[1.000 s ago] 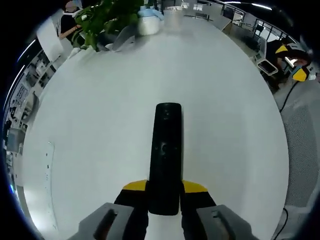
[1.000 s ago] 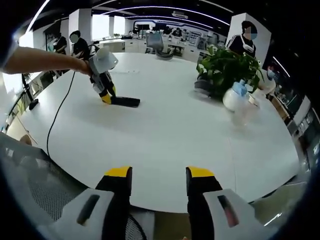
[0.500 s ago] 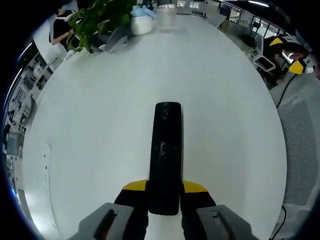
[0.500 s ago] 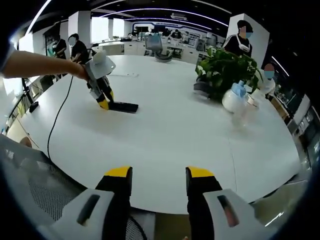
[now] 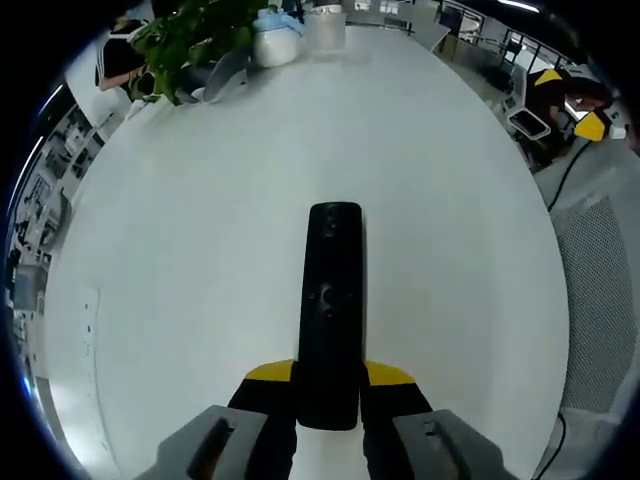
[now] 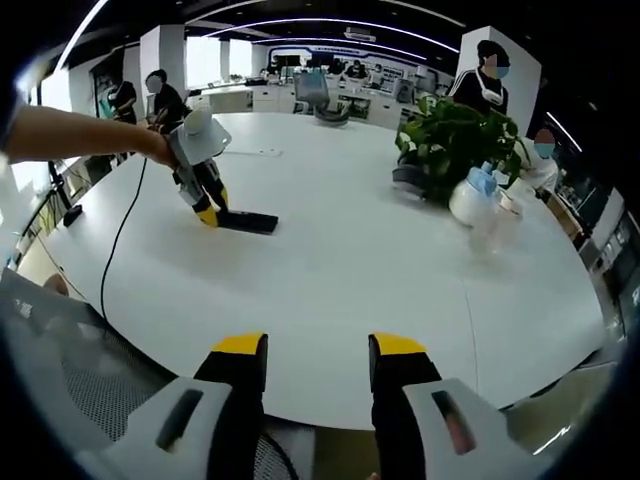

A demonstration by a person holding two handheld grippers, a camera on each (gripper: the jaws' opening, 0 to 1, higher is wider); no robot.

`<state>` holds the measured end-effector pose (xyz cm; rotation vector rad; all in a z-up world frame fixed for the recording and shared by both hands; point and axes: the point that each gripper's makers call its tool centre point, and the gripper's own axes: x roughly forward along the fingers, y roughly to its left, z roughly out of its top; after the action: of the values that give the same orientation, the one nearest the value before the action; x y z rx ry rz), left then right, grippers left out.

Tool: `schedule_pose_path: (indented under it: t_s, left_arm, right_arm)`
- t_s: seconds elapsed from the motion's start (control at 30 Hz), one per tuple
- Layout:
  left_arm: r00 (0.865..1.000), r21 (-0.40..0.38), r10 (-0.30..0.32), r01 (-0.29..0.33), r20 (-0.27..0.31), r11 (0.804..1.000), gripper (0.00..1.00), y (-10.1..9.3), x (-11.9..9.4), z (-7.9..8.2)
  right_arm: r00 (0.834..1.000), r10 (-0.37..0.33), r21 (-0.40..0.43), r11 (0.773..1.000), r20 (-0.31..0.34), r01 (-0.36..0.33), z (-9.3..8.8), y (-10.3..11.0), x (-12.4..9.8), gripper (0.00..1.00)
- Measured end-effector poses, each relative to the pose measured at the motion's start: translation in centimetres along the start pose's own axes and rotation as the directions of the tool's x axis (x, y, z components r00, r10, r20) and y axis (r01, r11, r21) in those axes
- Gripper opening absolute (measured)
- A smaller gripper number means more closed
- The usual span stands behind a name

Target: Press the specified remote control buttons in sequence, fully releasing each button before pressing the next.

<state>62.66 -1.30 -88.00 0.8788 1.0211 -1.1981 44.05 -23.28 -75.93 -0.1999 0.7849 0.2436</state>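
Both left gripper [image 5: 329, 385] jaws clamping remote [image 5: 331, 300], right gripper [image 6: 305, 355] parted

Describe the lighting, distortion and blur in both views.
Left gripper view: even soft light, remote sharp, plant bent by fisheye. Right gripper view: ceiling light strips, table edge curved, remote small yet clear.

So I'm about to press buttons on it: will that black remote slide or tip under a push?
The remote looks stiff and slim, so probably light. It lies flat on the smooth white table, where it could slide, but the left hand-held gripper clamps its near end, which should steady it. Tipping seems unlikely.
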Motion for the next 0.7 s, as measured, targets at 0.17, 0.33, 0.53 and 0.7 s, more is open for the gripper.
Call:
schedule_pose_path:
  t_s: [0.17,0.33,0.53,0.7]
  left_arm:
    - [1.000,0.011,-0.004,0.004,-0.012,1.000,0.23,-0.8,-0.1,-0.1]
    - [1.000,0.013,-0.003,0.003,-0.017,1.000,0.23,-1.7,-0.2,-0.2]
    - [1.000,0.022,-0.007,0.007,-0.024,1.000,0.23,-2.7,-0.3,-0.4]
    - [0.999,0.039,-0.008,0.009,-0.032,0.999,0.23,-3.3,-0.4,-0.5]
  right_arm:
    - [1.000,-0.002,0.000,1.000,0.005,0.002,0.1,0.0,-0.1,0.41]
    - [1.000,0.004,-0.001,1.000,0.004,-0.004,0.1,0.1,-0.1,0.40]
    - [1.000,0.007,-0.017,1.000,0.005,-0.007,0.2,0.2,-0.1,0.39]
    - [1.000,0.016,-0.003,1.000,0.017,-0.016,0.3,0.3,-0.2,0.39]
